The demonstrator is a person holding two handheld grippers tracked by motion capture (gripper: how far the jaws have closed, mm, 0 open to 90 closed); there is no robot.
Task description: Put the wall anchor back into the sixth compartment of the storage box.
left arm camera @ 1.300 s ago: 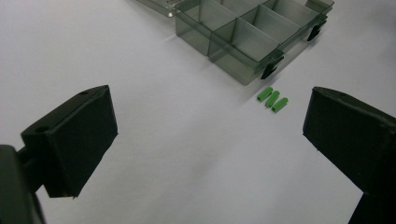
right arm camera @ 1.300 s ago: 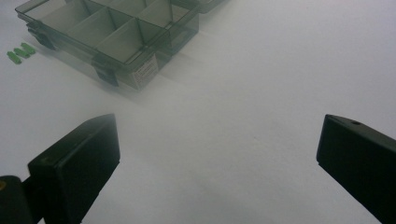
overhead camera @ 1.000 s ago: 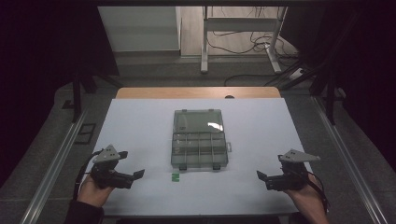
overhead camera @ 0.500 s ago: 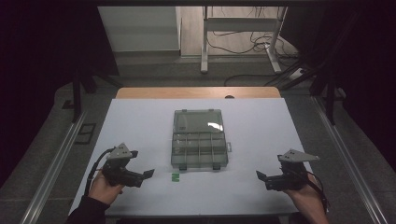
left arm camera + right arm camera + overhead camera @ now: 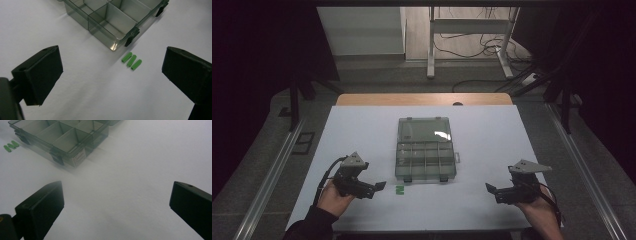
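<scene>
The high view looks forward and down over the whole white table point(image 5: 362, 130), while both gripper views sit low and close, each facing the compartment box point(image 5: 110, 17) and green pieces point(image 5: 11, 145) they share.

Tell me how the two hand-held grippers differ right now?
The left gripper points at the three green pegs lying close ahead of its fingers; the right gripper faces bare white table, farther from them. The left sits nearer the compartment box than the right. Both are open, holding nothing.
</scene>
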